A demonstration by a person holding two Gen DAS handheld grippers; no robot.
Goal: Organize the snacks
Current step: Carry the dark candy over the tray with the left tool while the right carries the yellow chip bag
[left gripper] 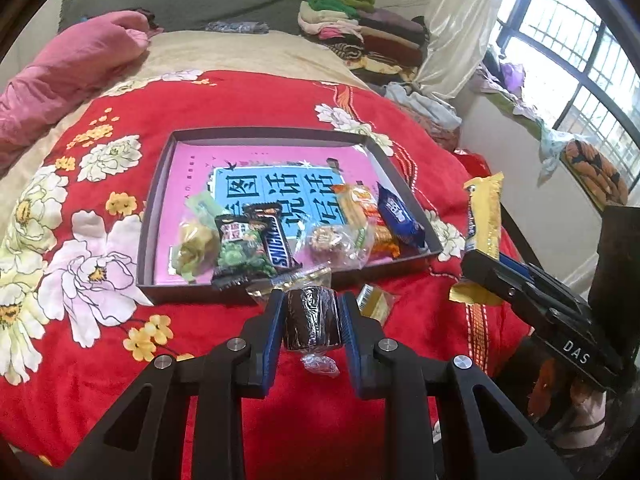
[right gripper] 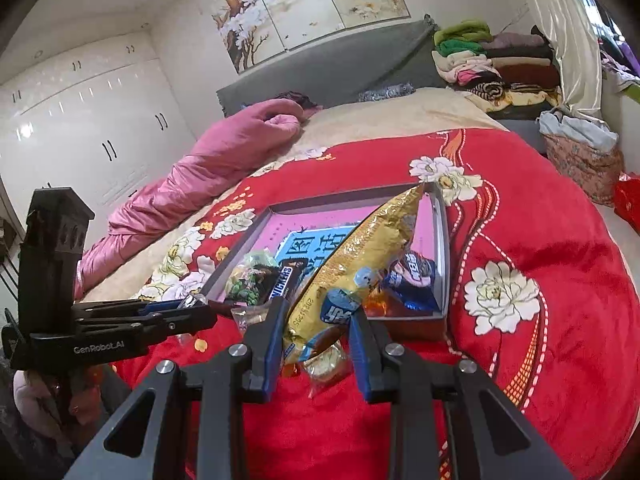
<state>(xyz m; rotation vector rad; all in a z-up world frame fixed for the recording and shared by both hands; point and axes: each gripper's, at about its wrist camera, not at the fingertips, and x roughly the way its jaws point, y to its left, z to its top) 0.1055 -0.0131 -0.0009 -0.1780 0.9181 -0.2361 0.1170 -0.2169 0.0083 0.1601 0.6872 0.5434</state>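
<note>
Left gripper (left gripper: 311, 314): jaws clamped on a dark brown roll cake in clear wrap (left gripper: 311, 320), held above the red floral blanket (left gripper: 100, 360), just before the tray.
Right gripper (right gripper: 316, 332): jaws closed on a long yellow snack packet (right gripper: 360, 264), tilted over the tray's near edge.
Shallow dark cardboard tray (left gripper: 160, 184): pink-lined; holds a Snickers bar (left gripper: 276, 240), a green-black packet (left gripper: 240, 248), a blue packet (left gripper: 400, 216) and an orange packet (left gripper: 360, 216).
Small gold-wrapped sweet (left gripper: 374, 300): loose on the blanket, beside the tray front.

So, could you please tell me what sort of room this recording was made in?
Most likely a bedroom in a home: a bed with a red floral blanket, a grey headboard, white wardrobe doors and folded clothes stacked nearby.
</note>
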